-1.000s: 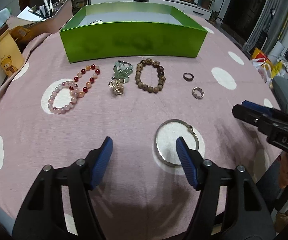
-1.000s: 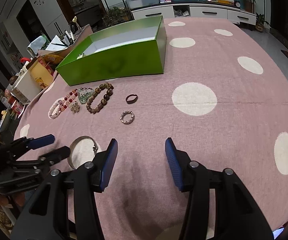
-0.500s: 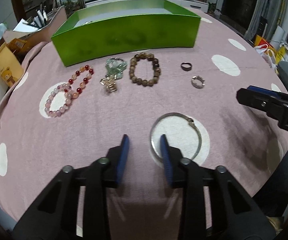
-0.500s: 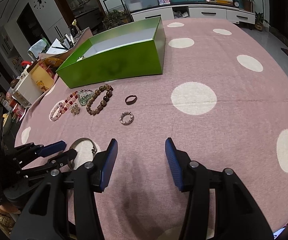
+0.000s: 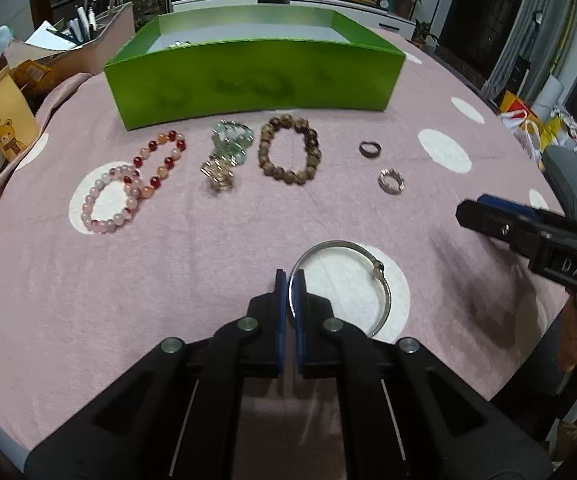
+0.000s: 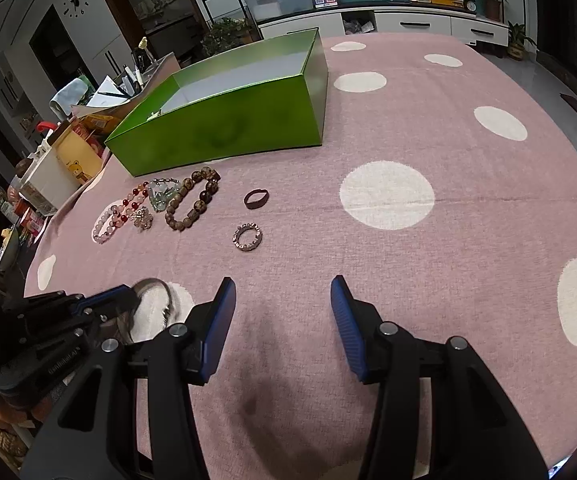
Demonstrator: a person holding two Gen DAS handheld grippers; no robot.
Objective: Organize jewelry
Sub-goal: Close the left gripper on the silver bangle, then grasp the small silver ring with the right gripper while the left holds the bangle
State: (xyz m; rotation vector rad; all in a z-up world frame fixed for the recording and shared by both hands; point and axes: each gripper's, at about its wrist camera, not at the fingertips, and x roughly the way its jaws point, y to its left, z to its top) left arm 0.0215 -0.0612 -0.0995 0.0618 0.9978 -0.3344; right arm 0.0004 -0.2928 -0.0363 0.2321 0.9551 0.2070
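Rightward, bare tablecloth (image 6: 468, 208) to edge.

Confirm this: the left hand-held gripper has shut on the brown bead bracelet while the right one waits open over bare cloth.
Not quite. The left hand-held gripper has shut on the silver bangle, as the left wrist view shows; the brown bead bracelet lies untouched near the green box. The right hand-held gripper does wait open over bare cloth.

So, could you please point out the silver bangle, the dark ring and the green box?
silver bangle (image 5: 386, 304), left wrist view, right side of band.
dark ring (image 6: 256, 199), right wrist view, its band.
green box (image 5: 256, 80), left wrist view, front wall.
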